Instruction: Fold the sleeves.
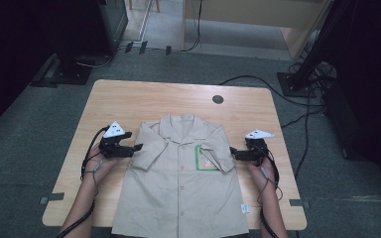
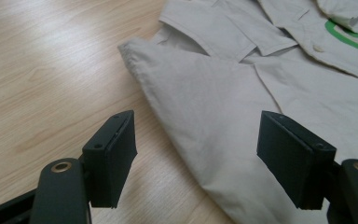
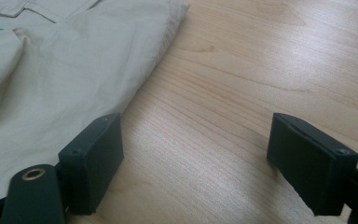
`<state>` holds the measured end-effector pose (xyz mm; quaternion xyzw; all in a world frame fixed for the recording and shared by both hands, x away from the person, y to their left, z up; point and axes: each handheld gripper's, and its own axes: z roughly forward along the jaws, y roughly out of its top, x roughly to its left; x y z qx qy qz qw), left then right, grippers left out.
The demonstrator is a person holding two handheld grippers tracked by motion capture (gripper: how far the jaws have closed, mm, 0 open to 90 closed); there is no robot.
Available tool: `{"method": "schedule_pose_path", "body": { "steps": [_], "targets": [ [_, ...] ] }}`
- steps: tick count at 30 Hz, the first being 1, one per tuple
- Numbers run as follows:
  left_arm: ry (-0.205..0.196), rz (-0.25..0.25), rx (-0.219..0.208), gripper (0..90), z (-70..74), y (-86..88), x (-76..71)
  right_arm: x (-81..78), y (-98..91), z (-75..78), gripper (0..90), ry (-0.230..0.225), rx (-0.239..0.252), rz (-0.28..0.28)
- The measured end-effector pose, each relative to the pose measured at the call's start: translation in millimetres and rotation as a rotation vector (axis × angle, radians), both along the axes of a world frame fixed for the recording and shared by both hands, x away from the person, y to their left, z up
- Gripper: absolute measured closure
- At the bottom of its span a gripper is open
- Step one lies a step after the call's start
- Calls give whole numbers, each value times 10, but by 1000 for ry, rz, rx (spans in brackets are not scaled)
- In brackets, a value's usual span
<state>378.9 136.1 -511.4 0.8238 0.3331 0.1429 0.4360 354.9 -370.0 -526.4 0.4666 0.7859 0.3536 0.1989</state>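
A beige short-sleeved shirt (image 1: 181, 178) lies flat, buttoned, collar away from me, with a green-edged chest pocket (image 1: 204, 158). Both sleeves are folded in over the body. My left gripper (image 1: 138, 148) sits at the shirt's left edge, jaws wide apart; in the left gripper view the folded sleeve (image 2: 205, 107) lies between and under them, untouched. My right gripper (image 1: 232, 151) rests at the shirt's right edge, also open; in the right gripper view bare wood (image 3: 200, 135) lies between its jaws and the shirt's edge (image 3: 74, 93) runs beside the left jaw.
The wooden table (image 1: 129, 99) has a round black cable hole (image 1: 218, 99) near its far edge. The shirt's hem hangs over the near edge. Cables (image 1: 297, 119) and dark stands (image 1: 307, 69) sit on the grey carpet around the table.
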Motion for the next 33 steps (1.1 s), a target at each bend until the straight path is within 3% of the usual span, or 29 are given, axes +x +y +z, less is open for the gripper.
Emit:
{"method": "schedule_pose_path", "body": {
  "steps": [10, 28, 29, 33],
  "targets": [
    [2, 22, 3, 284, -18, 76, 12, 0, 0, 0, 180, 0, 0, 0],
    [42, 56, 7, 282, -102, 220, 58, 0, 0, 0, 180, 0, 0, 0],
    [44, 63, 10, 235, -104, 233, 67, 0, 0, 0, 180, 0, 0, 0],
    [46, 72, 28, 235, -107, 251, 70, 0, 0, 0, 180, 0, 0, 0]
  ]
}}
